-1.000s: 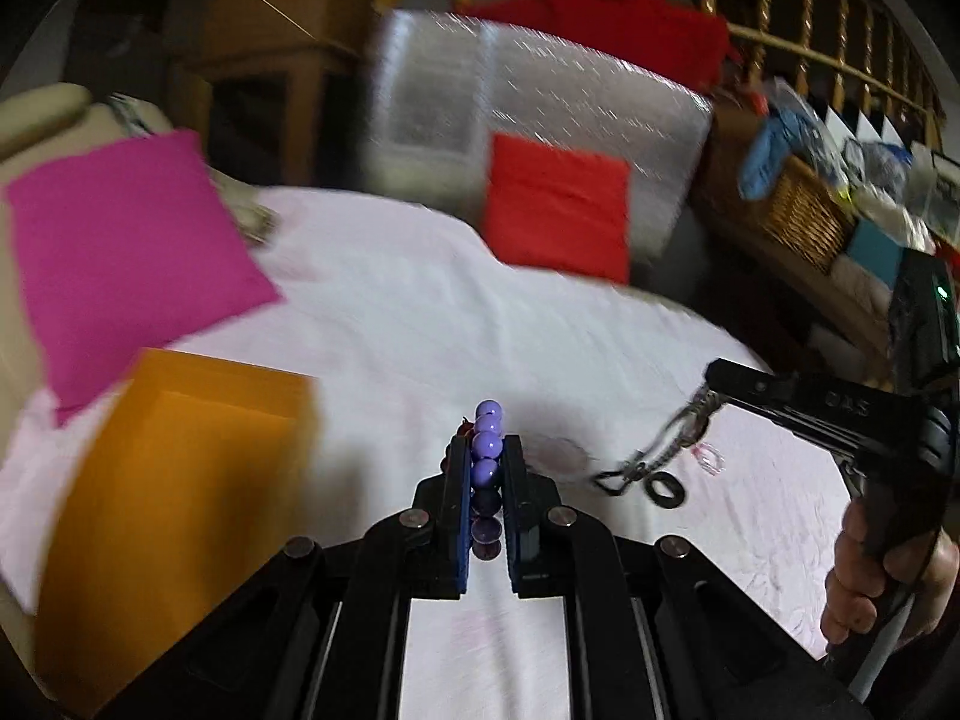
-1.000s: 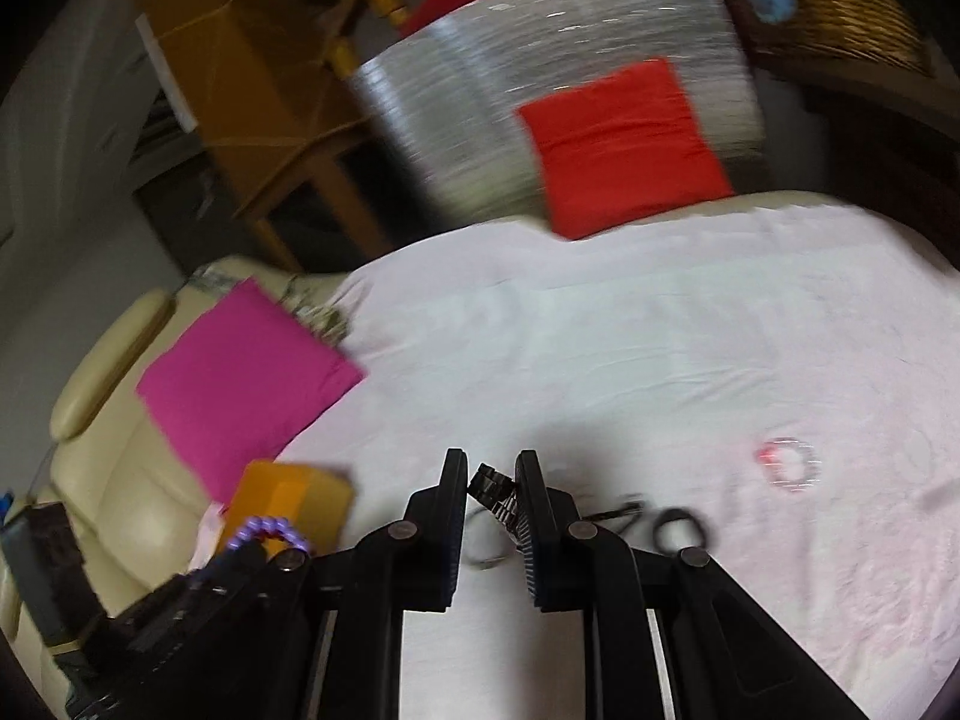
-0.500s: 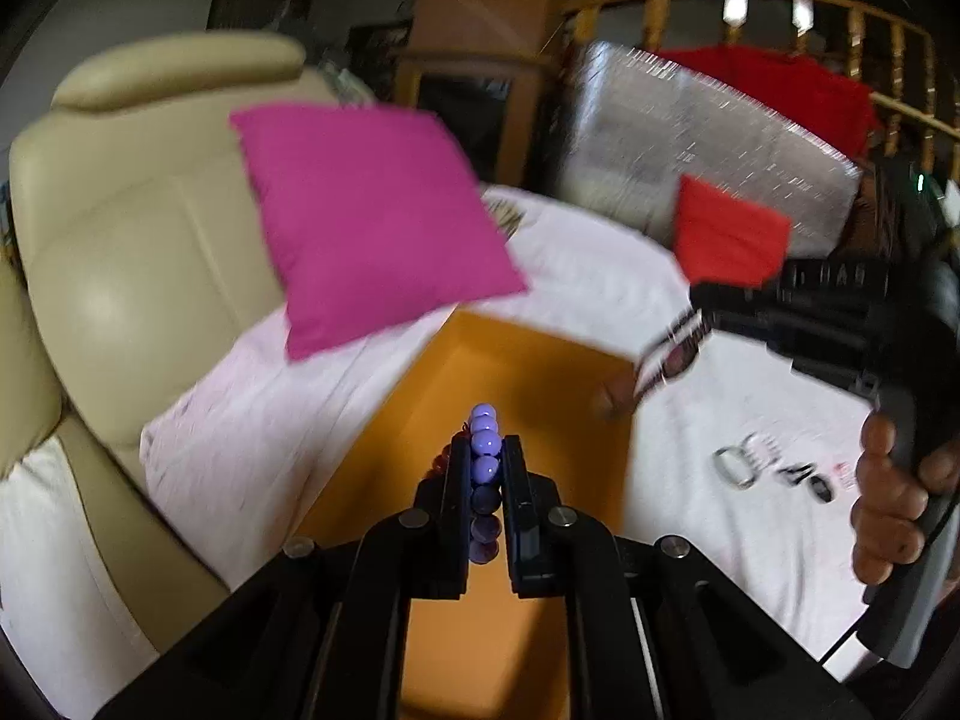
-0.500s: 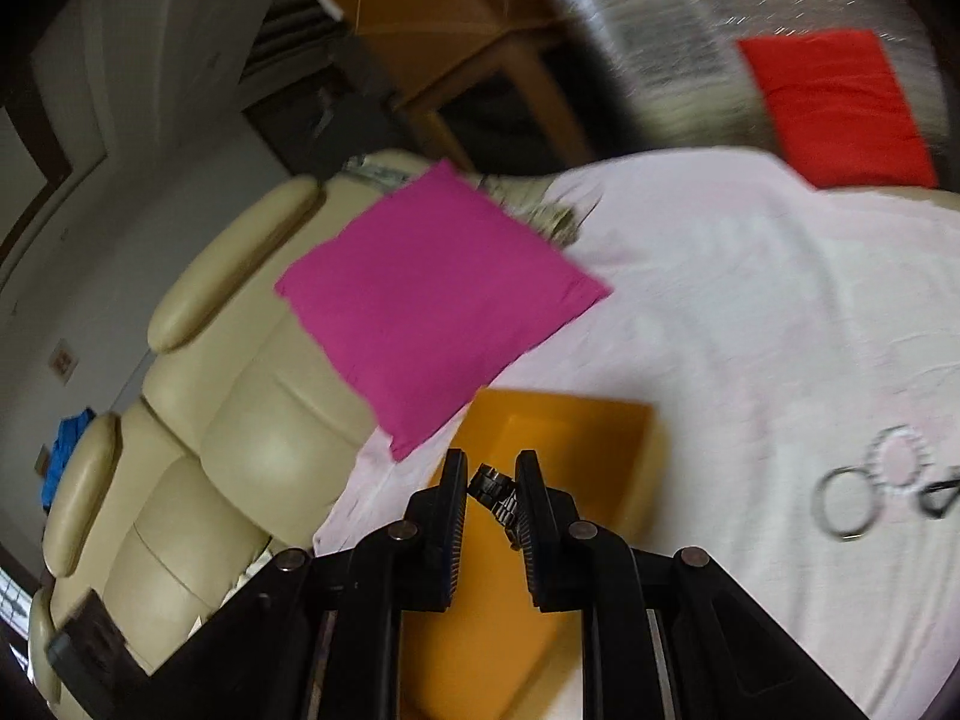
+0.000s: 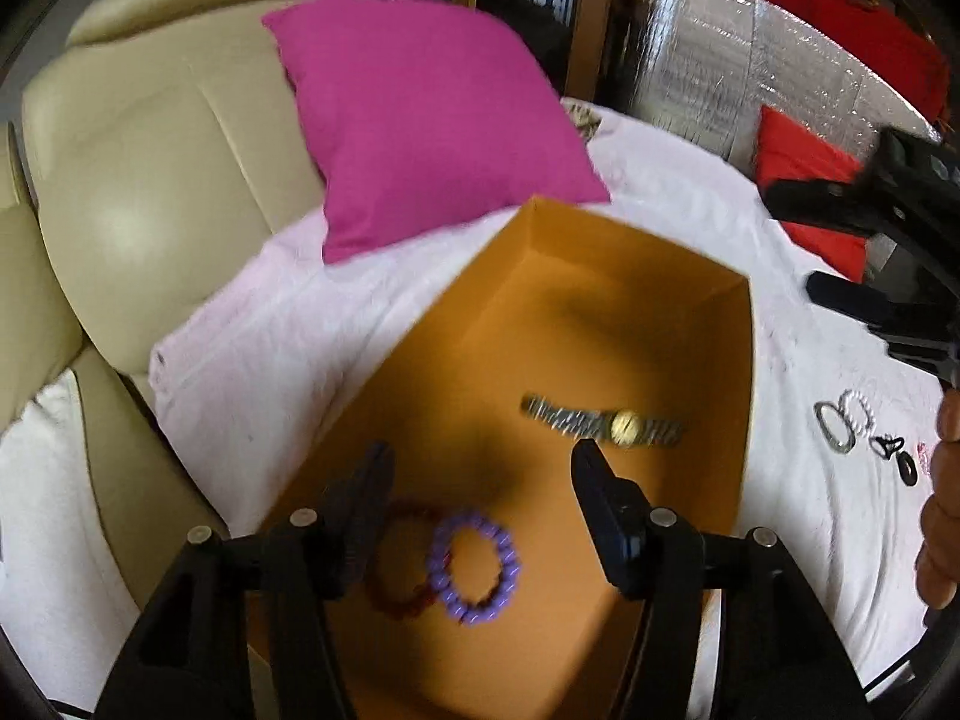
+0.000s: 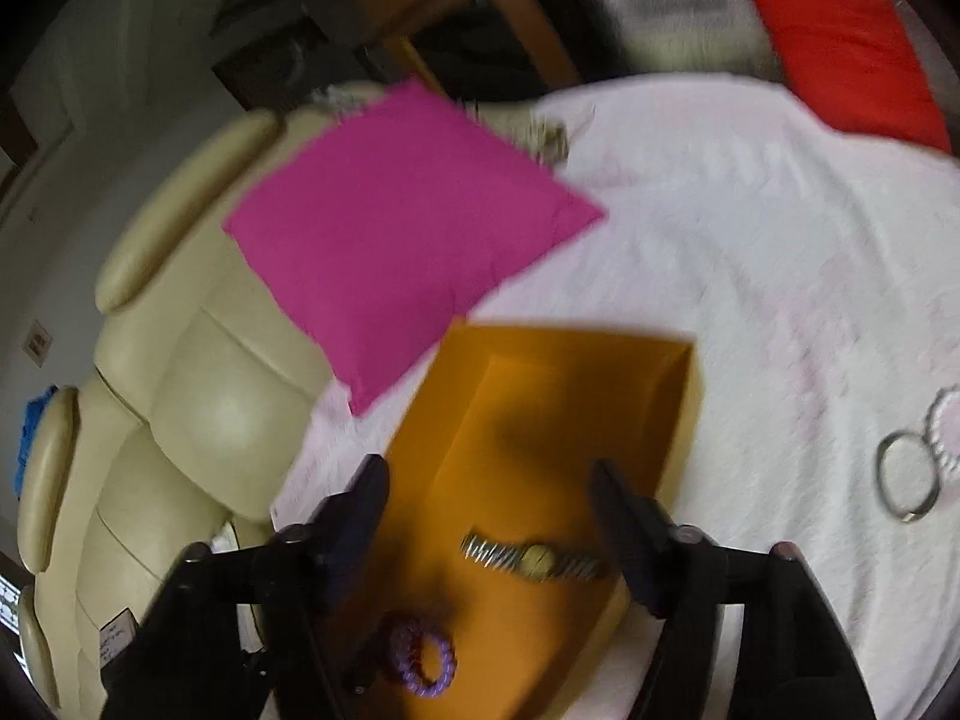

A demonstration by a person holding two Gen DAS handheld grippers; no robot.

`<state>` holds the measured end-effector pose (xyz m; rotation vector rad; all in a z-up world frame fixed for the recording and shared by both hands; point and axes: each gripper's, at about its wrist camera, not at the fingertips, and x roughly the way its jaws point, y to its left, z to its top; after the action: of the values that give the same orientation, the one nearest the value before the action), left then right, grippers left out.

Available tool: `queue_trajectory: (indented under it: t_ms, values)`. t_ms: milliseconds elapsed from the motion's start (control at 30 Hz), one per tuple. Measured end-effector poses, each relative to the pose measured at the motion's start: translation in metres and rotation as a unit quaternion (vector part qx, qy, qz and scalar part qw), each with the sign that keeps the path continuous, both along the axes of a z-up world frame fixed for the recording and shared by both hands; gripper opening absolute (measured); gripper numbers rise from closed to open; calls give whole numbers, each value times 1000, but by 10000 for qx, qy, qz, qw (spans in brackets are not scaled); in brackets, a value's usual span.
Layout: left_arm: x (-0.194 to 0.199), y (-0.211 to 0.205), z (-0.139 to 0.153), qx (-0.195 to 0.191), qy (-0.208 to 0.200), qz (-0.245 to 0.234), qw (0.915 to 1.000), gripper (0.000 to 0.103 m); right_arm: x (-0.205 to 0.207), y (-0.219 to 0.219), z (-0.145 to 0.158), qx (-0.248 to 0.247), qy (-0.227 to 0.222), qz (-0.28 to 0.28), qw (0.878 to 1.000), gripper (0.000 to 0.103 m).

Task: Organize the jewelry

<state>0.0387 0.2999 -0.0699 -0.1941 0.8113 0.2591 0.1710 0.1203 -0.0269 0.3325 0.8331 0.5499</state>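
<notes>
An open orange box (image 5: 600, 312) is sitting on the white cloth. Inside it, a purple bead bracelet (image 5: 474, 567) is lying flat, overlapping a dark red bead bracelet (image 5: 399, 564), and a metal-band watch (image 5: 603, 423) with a gold face is lying stretched out apart from them. A silver ring (image 6: 906, 483) and a pale beaded bracelet (image 6: 945, 429) are resting outside on the cloth.

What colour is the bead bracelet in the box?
Purple bracelet, clearest in the left wrist view.
</notes>
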Motion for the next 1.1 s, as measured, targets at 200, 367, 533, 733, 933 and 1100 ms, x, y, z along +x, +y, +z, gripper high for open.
queue_trajectory:
  t_ms: [200,367,533,733,933,1100]
  values:
    - [3,-39,38,231,-385,-303,9985,65,-13,-110,27,288,-301,-639,9971,74]
    - [15,-109,59,397,-619,-995,9923,67,-35,-226,31,319,-303,-1325,9902,74]
    - [37,-185,58,514,-680,-1556,9841,68,-63,-330,8,361,-29,-1867,9817,54]
    - [75,-247,28,217,-650,-2078,9758,68,-75,-400,-42,575,407,-2171,9736,43]
    - [98,-275,-2,25,-709,-2413,9679,68,-56,-408,-84,738,767,-2014,9737,40]
    - [112,-286,-22,-196,-371,-2616,9643,55,-44,-397,-97,650,906,-1875,9759,40]
